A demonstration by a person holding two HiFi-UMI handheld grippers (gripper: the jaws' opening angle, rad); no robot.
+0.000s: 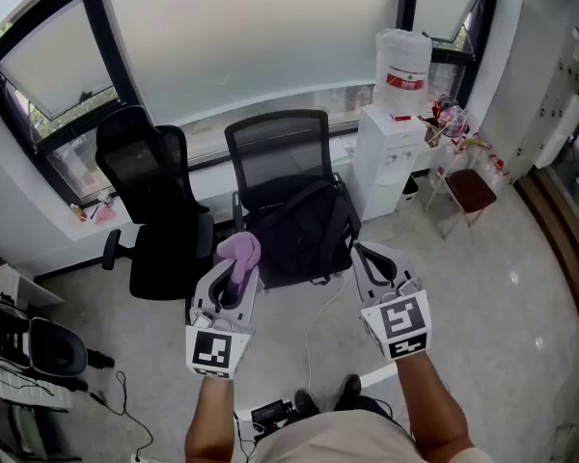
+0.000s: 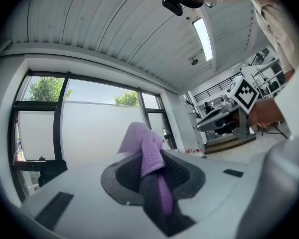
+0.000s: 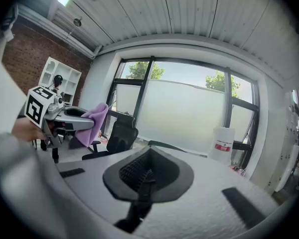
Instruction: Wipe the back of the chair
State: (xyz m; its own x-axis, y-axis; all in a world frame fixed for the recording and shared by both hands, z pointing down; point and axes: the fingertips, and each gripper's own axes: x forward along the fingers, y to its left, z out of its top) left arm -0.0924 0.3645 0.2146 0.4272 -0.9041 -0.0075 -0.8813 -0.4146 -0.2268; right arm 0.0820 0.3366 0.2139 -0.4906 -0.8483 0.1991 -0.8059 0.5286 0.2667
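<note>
A black mesh-backed office chair (image 1: 278,154) stands by the window, with a black bag (image 1: 307,230) on its seat. A second black chair (image 1: 147,193) with a headrest stands to its left. In front of the mesh chair, at its left side, my left gripper (image 1: 232,280) is shut on a purple cloth (image 1: 239,250); the cloth (image 2: 148,156) sticks up between the pads. My right gripper (image 1: 369,260) is held level with it near the seat's right side, jaws together with nothing between them (image 3: 143,177). The right gripper view shows the cloth (image 3: 93,124) and the headrest chair (image 3: 121,136) to the left.
A white water dispenser (image 1: 390,154) with a bottle (image 1: 402,62) stands right of the chairs, with a small brown-seated stool (image 1: 470,191) beyond it. A cable (image 1: 316,328) runs over the floor under the chair. Dark equipment (image 1: 39,350) sits at the left; a person's shoes (image 1: 325,397) are below.
</note>
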